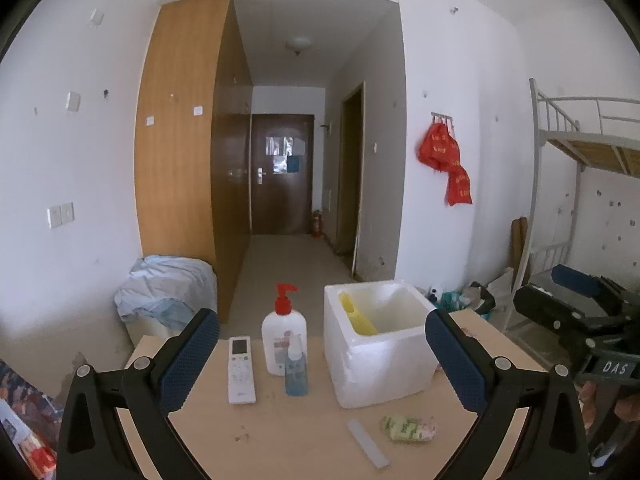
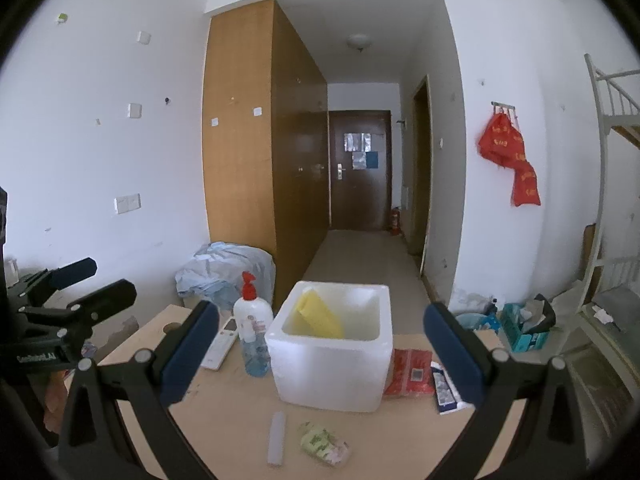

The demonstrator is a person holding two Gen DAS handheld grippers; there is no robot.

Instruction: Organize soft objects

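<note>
Both the left tool (image 1: 322, 354) and the right tool (image 2: 320, 354) are hovering spread wide and empty, so the nearer one should be descending squarely over the soft green packet (image 2: 323, 443) lying on the worktop (image 2: 224, 416) before the foam box (image 2: 332, 354), pinching gently.

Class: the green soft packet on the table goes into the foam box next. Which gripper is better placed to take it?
Probably the right gripper: the green packet lies near its centreline. From the open left gripper it sits off to the right, near the foam box.
</note>
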